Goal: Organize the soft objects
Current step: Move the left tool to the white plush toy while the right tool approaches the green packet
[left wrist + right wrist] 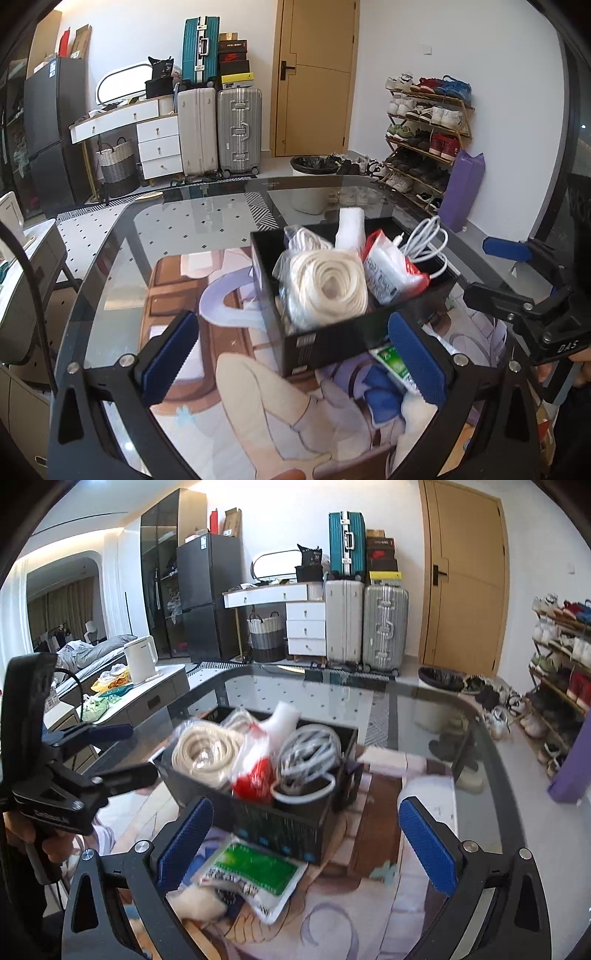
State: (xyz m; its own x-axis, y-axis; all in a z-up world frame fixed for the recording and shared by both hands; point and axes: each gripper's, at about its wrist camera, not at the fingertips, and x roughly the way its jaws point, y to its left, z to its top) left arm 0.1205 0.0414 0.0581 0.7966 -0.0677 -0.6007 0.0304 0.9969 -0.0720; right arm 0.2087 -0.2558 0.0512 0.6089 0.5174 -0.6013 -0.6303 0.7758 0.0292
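Note:
A black box [332, 343] stands on the printed mat. It holds a bagged white rope coil [328, 284], a red-and-white packet [391, 273], a white cable [424, 240] and a white roll [351, 225]. My left gripper [293, 360] is open, its blue pads either side of the box's near corner, gripping nothing. A green-and-white packet [255, 875] lies on the mat in front of the box [280, 830], beside a white fluffy item [199, 901]. Over the packet my right gripper [306, 849] stands open, and nothing is between its pads. Each gripper shows at the other view's edge.
The mat [207, 332] lies on a glass table [221, 184] with a rounded far edge. Beyond it are suitcases [221, 129], a waste bin [310, 166], a shoe rack [424, 129] and a purple bag [461, 192]. A kettle [140, 657] stands on a side counter at the left.

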